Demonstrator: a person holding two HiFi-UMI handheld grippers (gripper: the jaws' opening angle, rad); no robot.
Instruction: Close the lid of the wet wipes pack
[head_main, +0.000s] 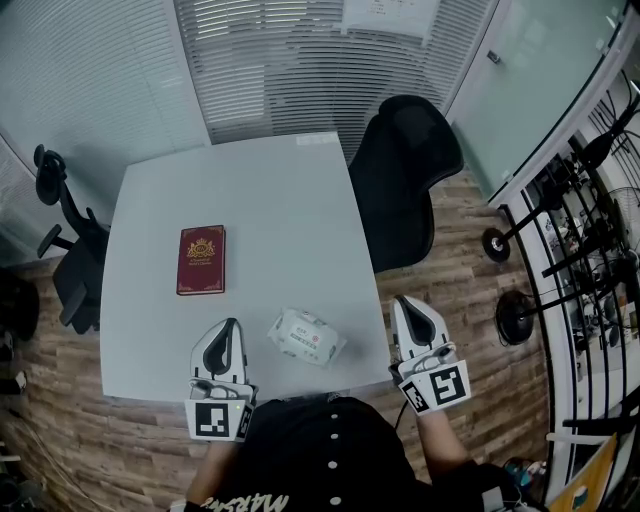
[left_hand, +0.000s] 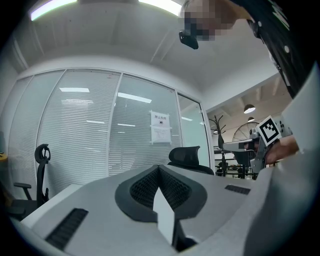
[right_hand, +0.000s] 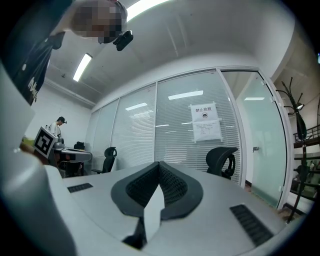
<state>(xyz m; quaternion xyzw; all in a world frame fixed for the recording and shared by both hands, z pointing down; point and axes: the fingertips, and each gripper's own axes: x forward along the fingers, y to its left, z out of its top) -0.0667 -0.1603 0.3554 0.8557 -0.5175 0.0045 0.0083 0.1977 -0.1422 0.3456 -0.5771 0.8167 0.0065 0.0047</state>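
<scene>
Nearest in the head view, at 6 o'clock, is the person's black shirt (head_main: 330, 450), w/ a gripper on each side. The L gripper (head_main: 232, 323) sits over the near edge of the white table (head_main: 270, 190) and points to 12. The R gripper (head_main: 402, 301) is just off the table's right edge, over the wood floor (head_main: 470, 300), also pointing to 12. Both are closed tight and hold nothing. In the L gripper view the pads meet in one seam w/ nothing btwn them, and the R gripper view shows the same.

The wet wipes pack (head_main: 306, 336) lies flat on the table near its front edge, btwn the two grippers and skewed at an angle. From the L gripper's tips it's at approx 3–4 o'clock, near but apart. From the R gripper's tips it's at approx 8 o'clock, a bit further off. Neither gripper touches it. The lid is too small to tell if it's up or down.

Further out, a red book (head_main: 201, 260) lies flat at approx 10 o'clock from the pack, well apart. A black office chair (head_main: 405, 165) stands by the table's far right side at 1 o'clock. A 2nd chair (head_main: 62, 240) stands off the left side. Window blinds (head_main: 280, 60) fill the far wall at 12.
</scene>
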